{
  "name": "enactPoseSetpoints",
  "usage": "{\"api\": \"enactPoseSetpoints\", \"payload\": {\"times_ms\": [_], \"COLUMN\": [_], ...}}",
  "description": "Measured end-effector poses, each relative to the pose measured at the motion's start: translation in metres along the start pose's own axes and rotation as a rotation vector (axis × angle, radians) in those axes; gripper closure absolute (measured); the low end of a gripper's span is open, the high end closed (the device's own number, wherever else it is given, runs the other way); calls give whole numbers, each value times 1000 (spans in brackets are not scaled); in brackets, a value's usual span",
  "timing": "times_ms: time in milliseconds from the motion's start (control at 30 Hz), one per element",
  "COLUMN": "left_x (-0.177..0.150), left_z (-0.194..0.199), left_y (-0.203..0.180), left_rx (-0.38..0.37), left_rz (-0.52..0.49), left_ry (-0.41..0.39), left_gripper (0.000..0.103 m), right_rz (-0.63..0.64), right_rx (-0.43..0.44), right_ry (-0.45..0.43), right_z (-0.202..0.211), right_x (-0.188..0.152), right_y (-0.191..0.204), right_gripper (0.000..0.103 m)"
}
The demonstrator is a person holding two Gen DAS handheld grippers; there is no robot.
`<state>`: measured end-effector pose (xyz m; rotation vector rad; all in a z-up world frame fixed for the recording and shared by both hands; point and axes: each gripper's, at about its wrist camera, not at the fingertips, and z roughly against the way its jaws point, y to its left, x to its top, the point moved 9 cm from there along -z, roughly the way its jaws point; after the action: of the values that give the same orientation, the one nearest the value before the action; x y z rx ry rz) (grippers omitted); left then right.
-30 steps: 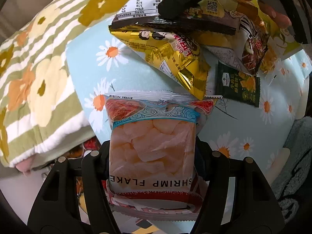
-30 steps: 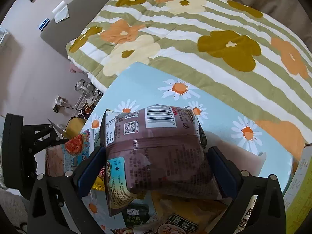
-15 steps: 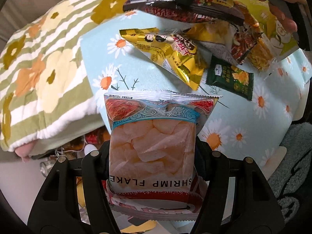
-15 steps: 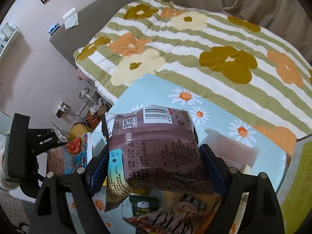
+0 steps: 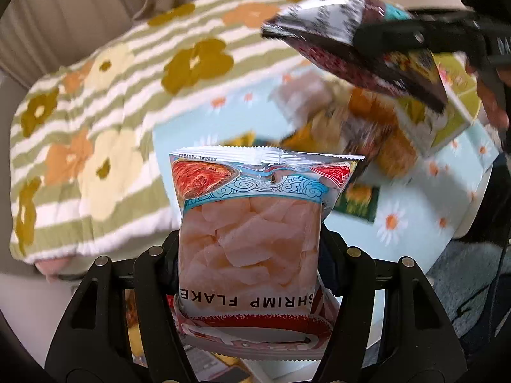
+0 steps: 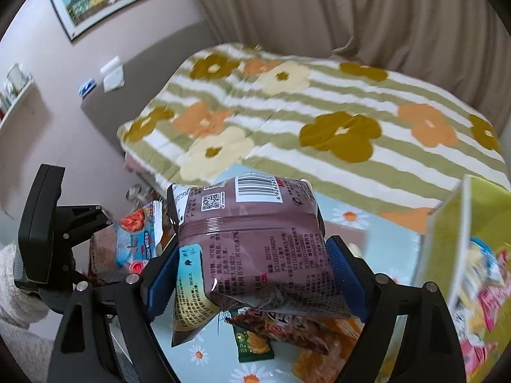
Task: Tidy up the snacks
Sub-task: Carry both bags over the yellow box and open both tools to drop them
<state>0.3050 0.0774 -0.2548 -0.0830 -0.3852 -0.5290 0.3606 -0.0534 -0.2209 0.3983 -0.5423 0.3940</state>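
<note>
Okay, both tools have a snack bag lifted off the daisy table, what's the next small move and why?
Probably carry both bags toward the yellow-green box. The left tool clamps the pink shrimp flake bag and the right tool clamps the brown foil snack bag, both clear of the pile of loose snack packets.

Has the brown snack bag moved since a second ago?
Yes. The brown snack bag, clamped in the right hand-held gripper, has lifted off the snack pile on the daisy tablecloth.

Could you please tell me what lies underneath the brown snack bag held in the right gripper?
Beneath the brown snack bag on the daisy tablecloth lie a small green packet and orange-brown packets; their upper parts are covered by the bag.
</note>
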Motion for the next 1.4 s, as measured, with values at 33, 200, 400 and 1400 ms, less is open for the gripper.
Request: {"api": "enactPoseSetpoints", "payload": {"times_ms": [33, 200, 400, 1400], "left_x": [7, 55, 110, 207], "left_z": [4, 24, 39, -57], "left_y": [-4, -40, -105, -312], "left_rx": [1, -4, -27, -150], "left_rz": [-6, -55, -78, 95], "left_ry": [-10, -76, -134, -39], "left_gripper": [42, 43, 43, 2], "right_rz": [-12, -57, -127, -305], "right_rx": [-8, -52, -93, -137], "right_ry": [-13, -89, -141, -130], "right_z": [9, 62, 121, 190], "right_x": [1, 1, -15, -98], "right_y": [-5, -36, -94, -271], "right_gripper": [19, 19, 19, 19]}}
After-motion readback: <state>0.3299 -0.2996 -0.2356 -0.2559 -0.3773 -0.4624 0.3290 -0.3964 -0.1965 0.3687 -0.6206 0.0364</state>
